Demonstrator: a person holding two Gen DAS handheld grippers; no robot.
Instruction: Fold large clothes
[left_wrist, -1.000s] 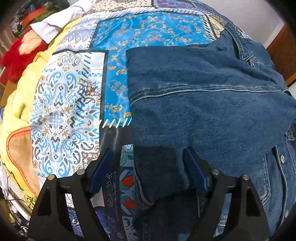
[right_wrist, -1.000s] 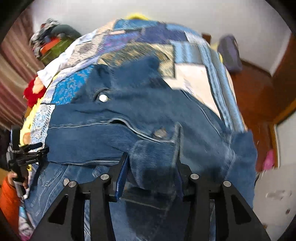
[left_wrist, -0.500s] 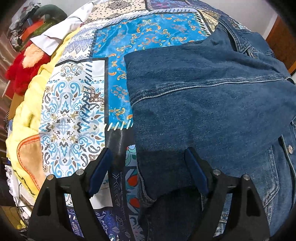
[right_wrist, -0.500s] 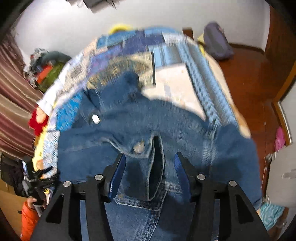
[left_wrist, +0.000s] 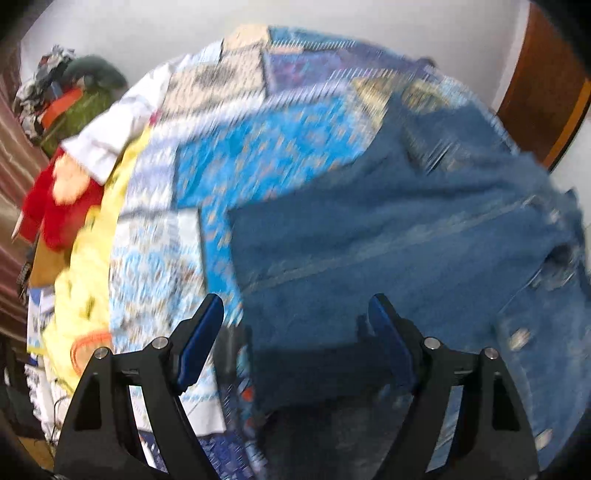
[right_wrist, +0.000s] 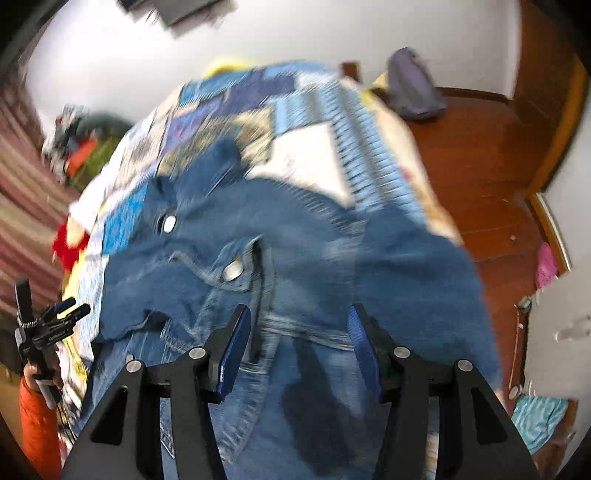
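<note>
A blue denim jacket (left_wrist: 388, 240) lies folded on a patchwork bedspread (left_wrist: 258, 147), one sleeve laid across its body. My left gripper (left_wrist: 295, 310) hangs open above the jacket's near left edge, with nothing between its blue pads. In the right wrist view the jacket (right_wrist: 295, 240) shows its buttoned chest pocket and collar. My right gripper (right_wrist: 298, 315) stands open over the front panel, the cloth lying below its pads and not pinched. The left gripper (right_wrist: 48, 325) also shows at the far left there, held by a hand with an orange sleeve. Both views are blurred.
A red plush toy (left_wrist: 55, 206), a yellow blanket (left_wrist: 85, 266) and a white cloth (left_wrist: 118, 129) line the bed's left side. Clothes are piled (left_wrist: 74, 92) at the back left. To the right lie wooden floor (right_wrist: 480, 166), a grey bag (right_wrist: 413, 88) and a door (right_wrist: 546, 92).
The right gripper let go of the denim fold it pinched and drew back. The left gripper rose away from the jacket, so more of the bed and wall shows.
</note>
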